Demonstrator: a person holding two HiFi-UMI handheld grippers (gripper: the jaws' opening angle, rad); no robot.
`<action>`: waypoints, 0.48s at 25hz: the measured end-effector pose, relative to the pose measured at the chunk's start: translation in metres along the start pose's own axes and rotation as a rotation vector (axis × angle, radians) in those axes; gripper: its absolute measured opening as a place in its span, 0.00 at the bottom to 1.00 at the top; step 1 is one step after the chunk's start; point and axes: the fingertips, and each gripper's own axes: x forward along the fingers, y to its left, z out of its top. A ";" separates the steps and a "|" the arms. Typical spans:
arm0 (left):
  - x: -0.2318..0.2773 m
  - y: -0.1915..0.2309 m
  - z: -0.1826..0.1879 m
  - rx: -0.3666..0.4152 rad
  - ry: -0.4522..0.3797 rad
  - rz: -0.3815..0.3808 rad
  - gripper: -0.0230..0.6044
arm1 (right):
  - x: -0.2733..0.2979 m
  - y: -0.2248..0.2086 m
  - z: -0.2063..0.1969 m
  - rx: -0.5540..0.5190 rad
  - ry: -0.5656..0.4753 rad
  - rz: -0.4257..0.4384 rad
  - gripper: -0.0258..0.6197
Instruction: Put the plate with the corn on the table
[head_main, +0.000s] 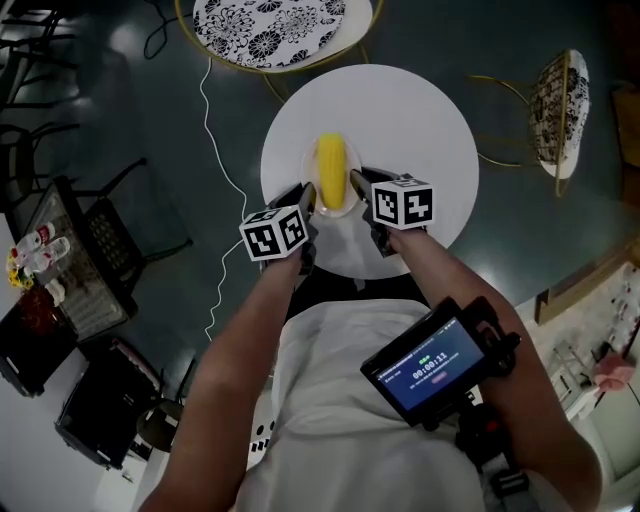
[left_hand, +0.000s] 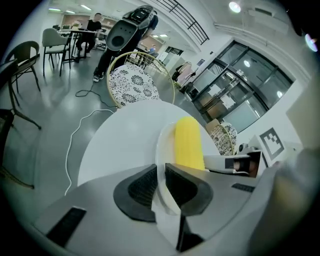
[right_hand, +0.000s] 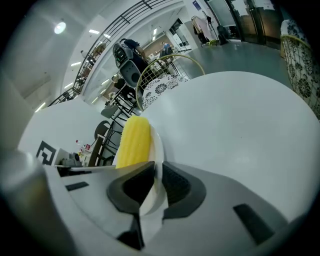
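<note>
Head view: plate (head_main: 309, 165) w/ corn (head_main: 331, 170) sitting over white table (head_main: 420, 130).
L gripper (left_hand: 161, 182): jaws clamping plate's left rim.
R gripper (right_hand: 157, 182): jaws clamping right rim.

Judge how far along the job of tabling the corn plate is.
Done: the plate, carrying the corn, is above the white table. In hand: left gripper and right gripper each clamp its rim. Left: lowering, if it isn't touching already (unclear), then releasing.
</note>
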 end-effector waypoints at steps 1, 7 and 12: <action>0.001 0.000 0.001 0.009 0.003 0.002 0.10 | 0.000 0.000 0.001 -0.006 0.000 -0.005 0.12; 0.004 0.000 0.004 0.068 0.020 0.019 0.10 | 0.002 -0.001 0.001 -0.028 0.003 -0.029 0.12; 0.006 -0.002 0.002 0.119 0.027 0.026 0.11 | 0.001 -0.003 0.000 -0.040 0.009 -0.045 0.12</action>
